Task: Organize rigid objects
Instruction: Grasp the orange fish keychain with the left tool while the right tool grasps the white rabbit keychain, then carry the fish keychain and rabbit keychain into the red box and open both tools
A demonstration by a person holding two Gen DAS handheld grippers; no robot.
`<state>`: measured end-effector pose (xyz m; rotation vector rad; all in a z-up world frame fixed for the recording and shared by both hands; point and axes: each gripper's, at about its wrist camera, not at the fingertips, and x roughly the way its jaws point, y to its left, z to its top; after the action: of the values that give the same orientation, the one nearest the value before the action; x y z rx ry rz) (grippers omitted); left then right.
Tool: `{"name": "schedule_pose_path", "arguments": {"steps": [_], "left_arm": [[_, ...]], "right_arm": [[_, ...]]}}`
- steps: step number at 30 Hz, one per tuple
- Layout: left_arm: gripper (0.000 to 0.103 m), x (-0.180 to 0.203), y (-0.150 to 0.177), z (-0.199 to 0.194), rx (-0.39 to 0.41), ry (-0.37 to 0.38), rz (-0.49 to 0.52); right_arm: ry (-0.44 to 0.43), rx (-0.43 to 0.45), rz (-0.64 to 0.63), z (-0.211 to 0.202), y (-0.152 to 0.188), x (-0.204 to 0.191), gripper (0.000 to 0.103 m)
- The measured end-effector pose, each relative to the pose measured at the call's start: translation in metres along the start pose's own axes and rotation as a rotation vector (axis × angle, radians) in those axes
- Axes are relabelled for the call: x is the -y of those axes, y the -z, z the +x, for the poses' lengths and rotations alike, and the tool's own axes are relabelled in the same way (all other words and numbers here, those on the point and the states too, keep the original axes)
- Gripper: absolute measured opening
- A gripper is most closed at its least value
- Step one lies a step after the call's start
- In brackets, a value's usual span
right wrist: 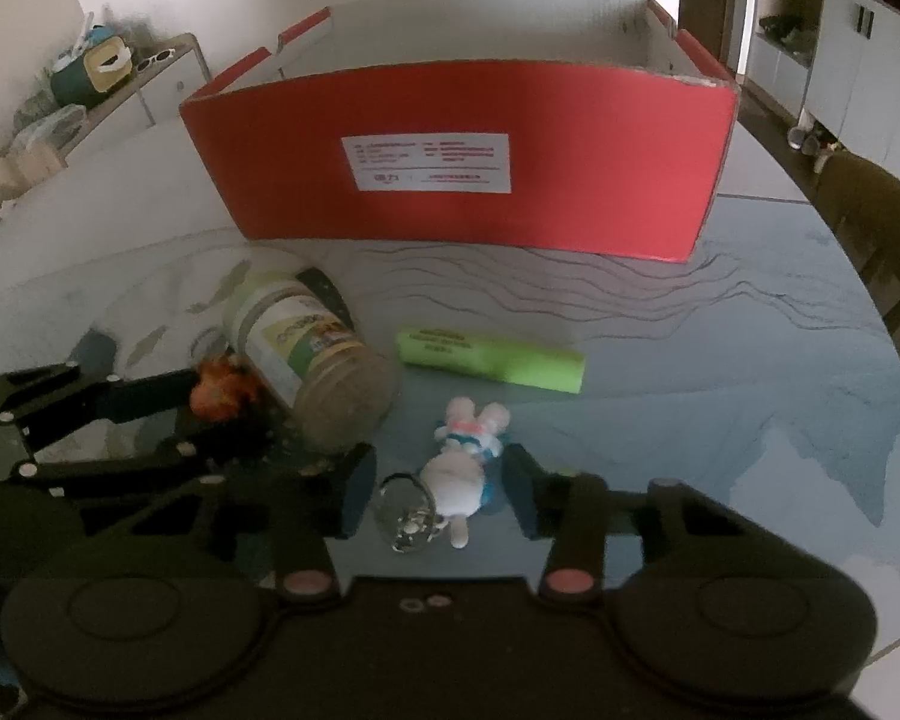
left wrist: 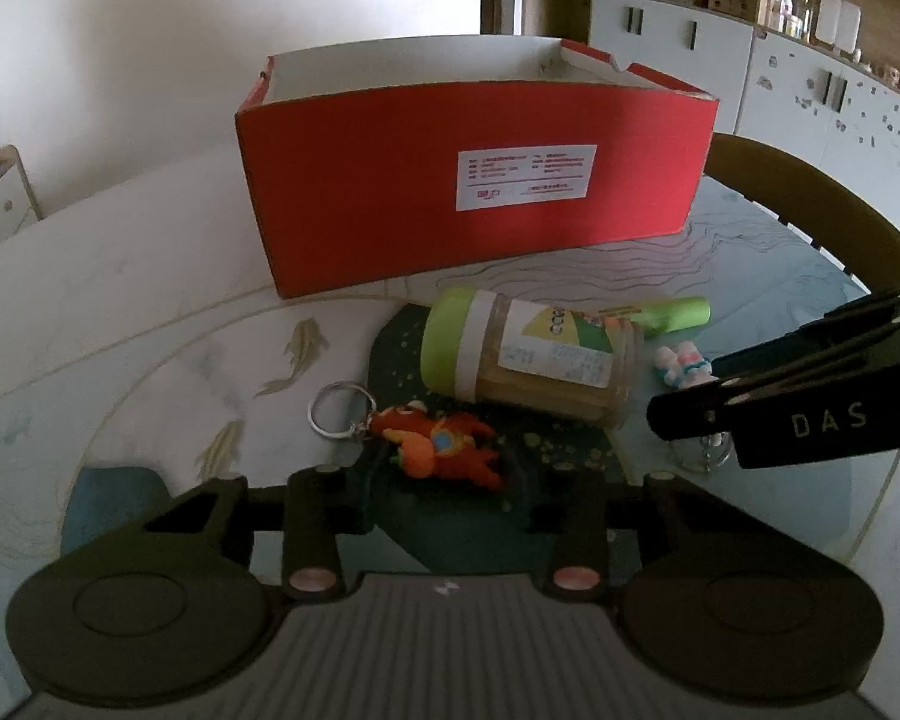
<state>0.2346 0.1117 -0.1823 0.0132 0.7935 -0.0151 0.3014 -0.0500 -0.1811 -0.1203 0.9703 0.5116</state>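
An open red cardboard box (left wrist: 468,192) stands at the back of the table; it also shows in the right wrist view (right wrist: 468,162). In front of it lie a green-lidded jar (left wrist: 528,354) on its side, a green tube (right wrist: 492,360), an orange toy keychain (left wrist: 438,441) and a white rabbit keychain (right wrist: 462,468). My left gripper (left wrist: 450,498) is open around the orange keychain. My right gripper (right wrist: 438,495) is open with its fingers on either side of the rabbit keychain. Each gripper shows in the other's view, the right one (left wrist: 684,414) and the left one (right wrist: 210,414).
The round table (right wrist: 720,360) has a printed cloth with fish and wave lines. A wooden chair (left wrist: 810,210) stands behind the table on the right. White cabinets (left wrist: 810,78) and a shelf are in the background. A small side cabinet (right wrist: 120,96) is at the left.
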Motion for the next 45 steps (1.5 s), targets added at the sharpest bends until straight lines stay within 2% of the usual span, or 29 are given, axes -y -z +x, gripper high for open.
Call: {"name": "schedule_pose_path", "arguments": {"steps": [5, 16, 26, 38, 45], "left_arm": [[0.039, -0.001, -0.003, 0.001, -0.009, 0.004, 0.000], [0.037, -0.004, -0.003, -0.002, -0.024, 0.027, -0.028], [0.037, -0.005, -0.006, -0.027, 0.003, 0.043, -0.046], [0.037, -0.008, -0.036, -0.071, 0.057, 0.061, -0.061], [0.037, -0.008, -0.067, -0.093, 0.110, 0.069, -0.007]], "right_arm": [[0.029, 0.005, -0.032, -0.001, 0.002, -0.004, 0.029], [-0.022, 0.040, 0.029, -0.023, 0.007, 0.003, 0.029], [-0.066, 0.093, 0.038, -0.061, 0.004, 0.002, 0.029], [-0.079, 0.168, -0.005, -0.109, -0.014, 0.001, 0.029], [-0.095, 0.208, -0.015, -0.130, -0.033, 0.003, 0.029]]}}
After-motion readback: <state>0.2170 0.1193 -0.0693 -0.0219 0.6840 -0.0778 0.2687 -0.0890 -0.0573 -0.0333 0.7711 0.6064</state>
